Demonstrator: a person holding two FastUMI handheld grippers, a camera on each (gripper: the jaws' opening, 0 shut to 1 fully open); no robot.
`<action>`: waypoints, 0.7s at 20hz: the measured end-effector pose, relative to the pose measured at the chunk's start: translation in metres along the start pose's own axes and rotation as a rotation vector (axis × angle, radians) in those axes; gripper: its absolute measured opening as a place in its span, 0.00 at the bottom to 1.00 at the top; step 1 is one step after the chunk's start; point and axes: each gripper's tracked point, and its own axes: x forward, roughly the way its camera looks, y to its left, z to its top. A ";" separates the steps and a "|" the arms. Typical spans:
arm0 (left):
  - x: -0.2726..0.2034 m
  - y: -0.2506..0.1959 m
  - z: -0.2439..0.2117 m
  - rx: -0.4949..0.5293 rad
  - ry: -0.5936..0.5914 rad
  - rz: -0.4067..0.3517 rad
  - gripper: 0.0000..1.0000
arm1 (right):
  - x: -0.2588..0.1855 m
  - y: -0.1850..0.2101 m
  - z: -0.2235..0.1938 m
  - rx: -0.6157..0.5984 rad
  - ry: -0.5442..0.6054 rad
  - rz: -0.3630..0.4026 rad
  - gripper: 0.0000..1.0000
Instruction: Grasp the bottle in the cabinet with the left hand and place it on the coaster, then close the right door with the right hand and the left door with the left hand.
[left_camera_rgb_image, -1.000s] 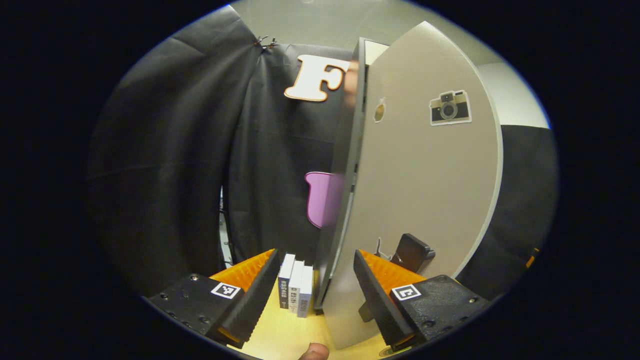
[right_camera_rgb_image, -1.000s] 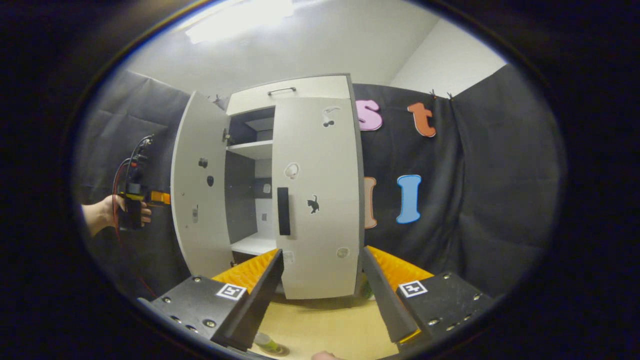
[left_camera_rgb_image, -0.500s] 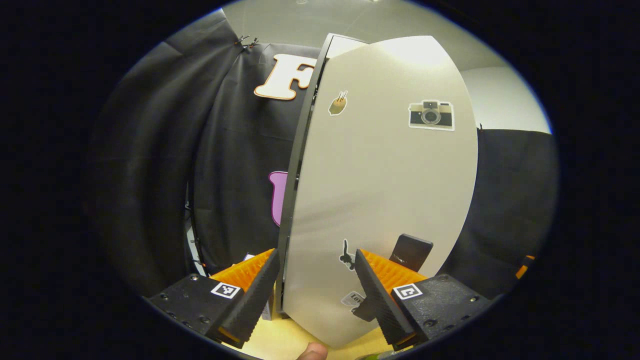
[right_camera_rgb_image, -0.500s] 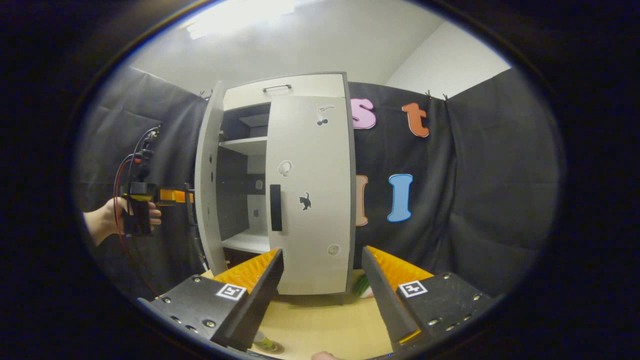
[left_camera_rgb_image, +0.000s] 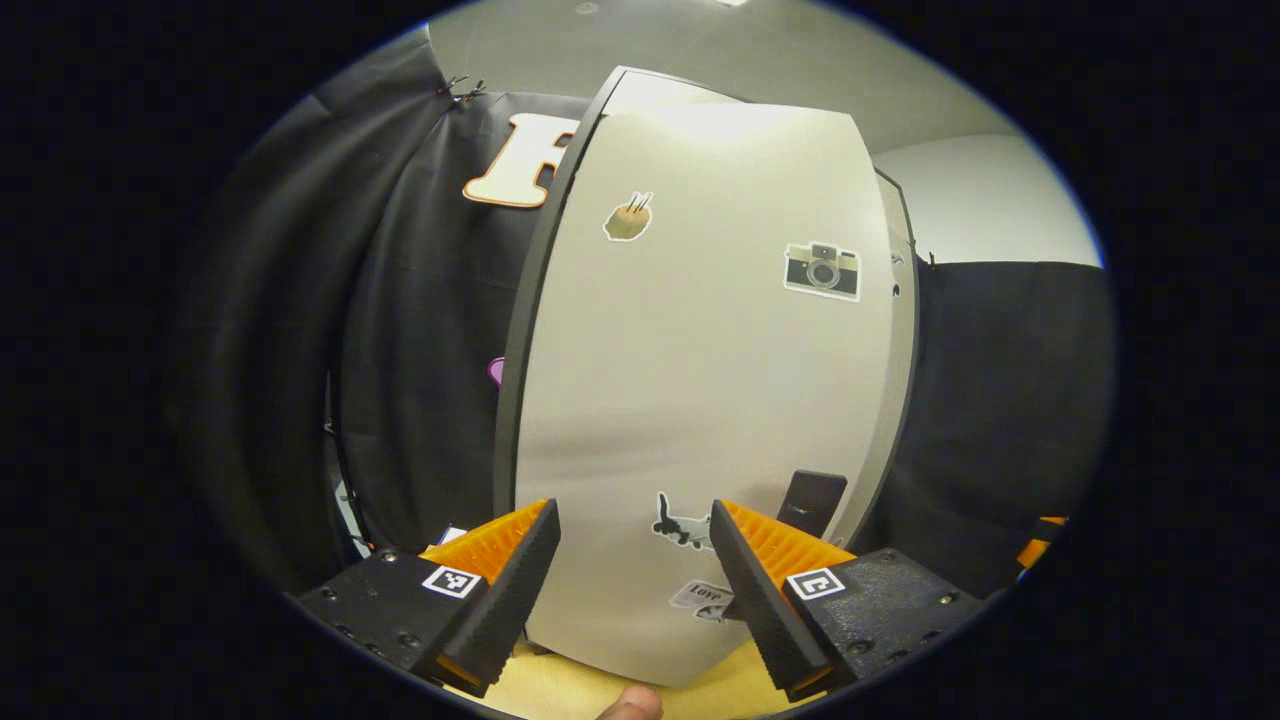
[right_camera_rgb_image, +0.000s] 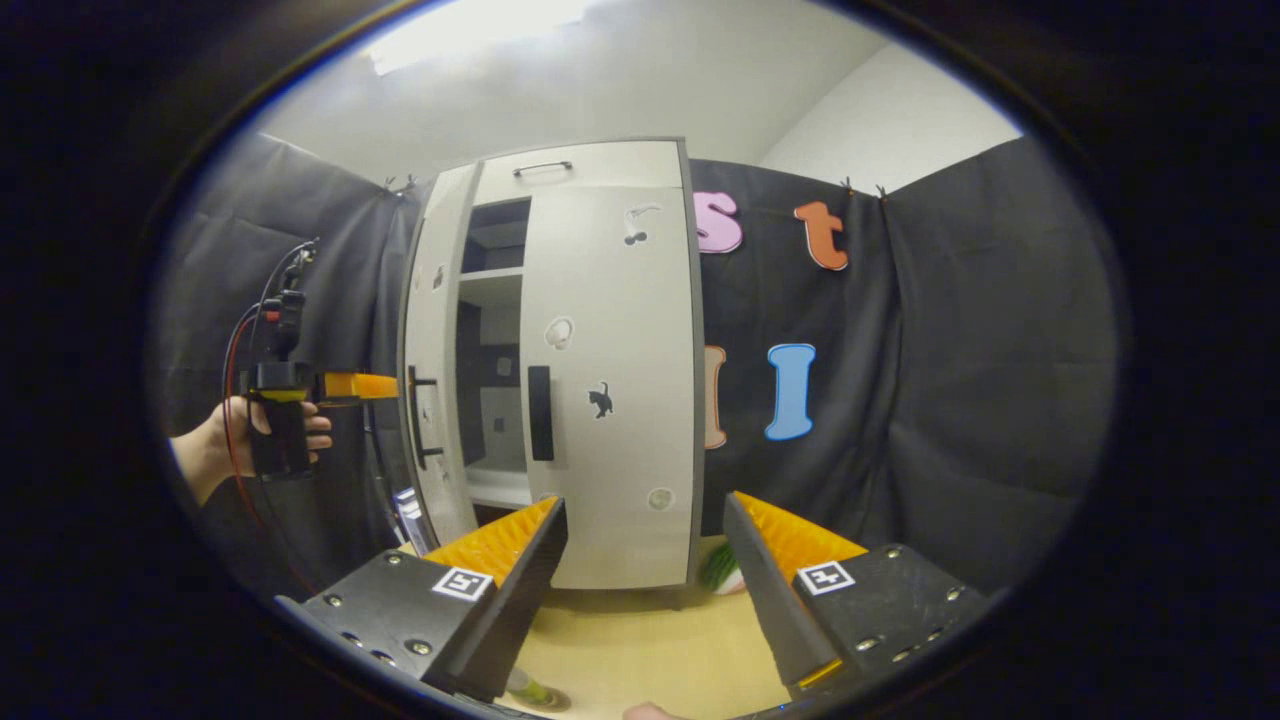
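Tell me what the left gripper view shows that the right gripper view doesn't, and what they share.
Left gripper view alone: the camera sticker on the left door's outer face, seen close up between the left gripper's open jaws.

Right gripper view alone: the closed right door, a shelf through the remaining gap, and a hand holding the left gripper beside the cabinet.

Both: the left door, not yet shut, and the wooden table.

Camera sticker (left_camera_rgb_image: 822, 271) up and right of both fingers. Small brown sticker (left_camera_rgb_image: 627, 220) higher, above the gap between them. Dark animal sticker (left_camera_rgb_image: 676, 525) between the fingertips, beside the right one. Green object (right_camera_rgb_image: 722, 568) on wooden tabletop (right_camera_rgb_image: 640, 650), just left of the right finger. Black cat sticker (right_camera_rgb_image: 600, 399) above the fingers' gap.
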 end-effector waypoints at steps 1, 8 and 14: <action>0.004 -0.001 -0.001 -0.007 0.004 -0.008 0.95 | 0.001 0.002 -0.001 0.003 0.001 -0.007 0.95; 0.017 -0.004 -0.007 -0.008 0.022 -0.026 0.95 | 0.014 0.018 0.005 0.027 -0.008 -0.044 0.95; 0.023 0.011 -0.018 0.047 0.028 0.053 0.97 | 0.025 0.016 0.011 -0.001 -0.022 -0.104 0.95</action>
